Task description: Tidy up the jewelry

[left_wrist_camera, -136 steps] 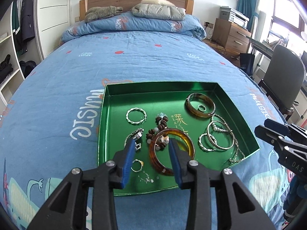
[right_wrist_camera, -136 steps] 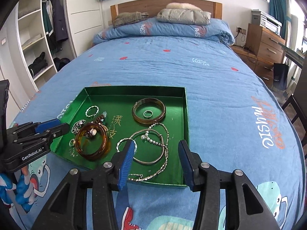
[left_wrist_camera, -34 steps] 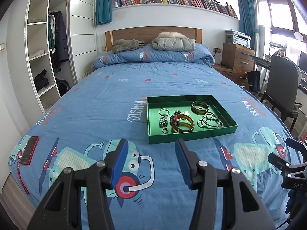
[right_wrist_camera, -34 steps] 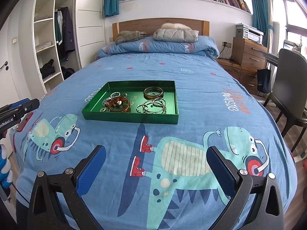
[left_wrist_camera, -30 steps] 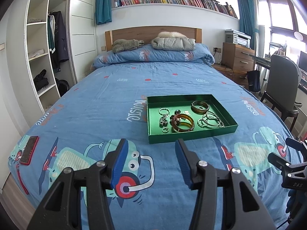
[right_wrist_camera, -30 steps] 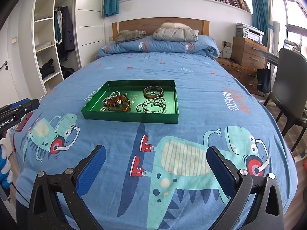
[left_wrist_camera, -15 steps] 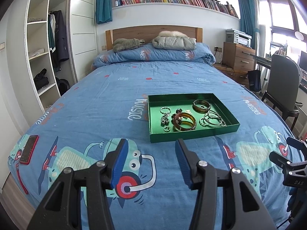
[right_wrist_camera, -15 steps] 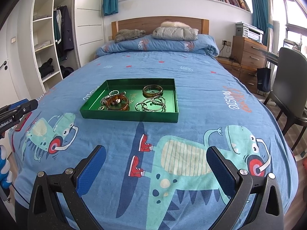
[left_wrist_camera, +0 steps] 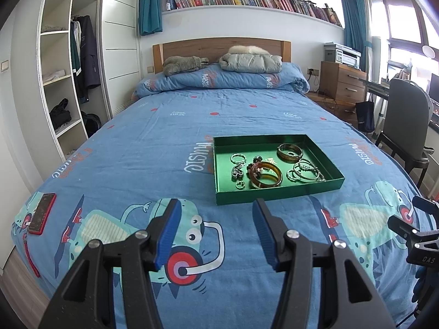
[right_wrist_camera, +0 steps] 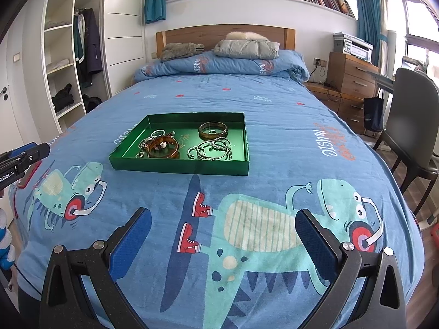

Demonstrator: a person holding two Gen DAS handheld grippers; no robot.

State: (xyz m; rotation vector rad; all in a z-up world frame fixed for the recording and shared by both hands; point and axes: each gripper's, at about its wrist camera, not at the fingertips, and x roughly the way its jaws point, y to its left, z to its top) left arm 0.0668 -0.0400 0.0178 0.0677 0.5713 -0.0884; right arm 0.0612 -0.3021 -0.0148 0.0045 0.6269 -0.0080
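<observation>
A green tray [left_wrist_camera: 277, 192] lies on the blue bed and also shows in the right wrist view [right_wrist_camera: 178, 167]. It holds an amber bangle [left_wrist_camera: 266, 177], a darker bangle [left_wrist_camera: 289, 152], silver bangles [left_wrist_camera: 304, 172], a beaded piece and small rings. In the right wrist view the amber bangle [right_wrist_camera: 163, 147] sits left of the silver bangles [right_wrist_camera: 210, 149]. My left gripper [left_wrist_camera: 216, 233] is open and empty, well short of the tray. My right gripper [right_wrist_camera: 223, 242] is wide open and empty, far in front of the tray.
A red phone [left_wrist_camera: 42, 213] lies at the bed's left edge. A wardrobe with open shelves [left_wrist_camera: 60, 87] stands on the left. A chair [left_wrist_camera: 406, 134] and a wooden drawer unit [left_wrist_camera: 343, 87] stand on the right. Pillows and a folded jacket [left_wrist_camera: 251, 63] lie by the headboard.
Since 4.5 s ago both grippers have pulled far back from the tray and the right one has opened wider. Over the last second both have barely drifted.
</observation>
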